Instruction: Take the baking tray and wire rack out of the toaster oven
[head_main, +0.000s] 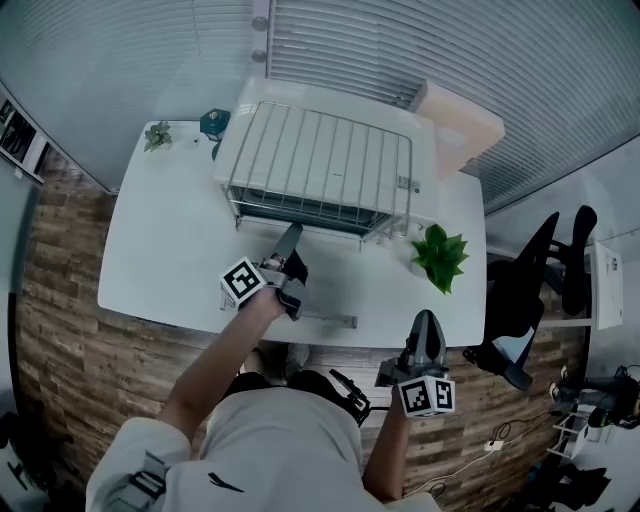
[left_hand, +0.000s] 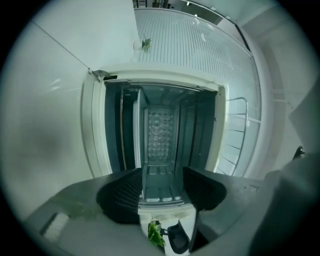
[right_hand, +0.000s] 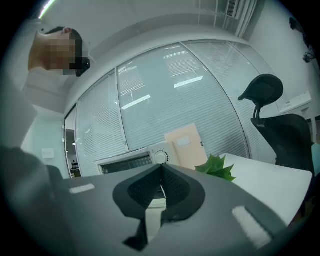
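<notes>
1. White table stands on a wood floor, with slatted blinds along the walls behind it.
2. At the back of the table sits the toaster oven. Its door is down, and the door handle lies near the table's front edge.
3. A wire rack lies across the top of the oven, outside the cavity.
4. The left gripper view looks straight into the open, dark cavity. I cannot tell from it whether the baking tray is inside.
5. The left gripper is held just in front of the oven's mouth, above the lowered door. Its jaws stand wide apart with nothing clamped between them.
6. The right gripper is held at the table's front edge, well apart from the oven. Its jaws are pressed together and empty.
7. A green plant stands on the table just beside the oven's right corner, and a black chair stands beyond the table's right end.
</notes>
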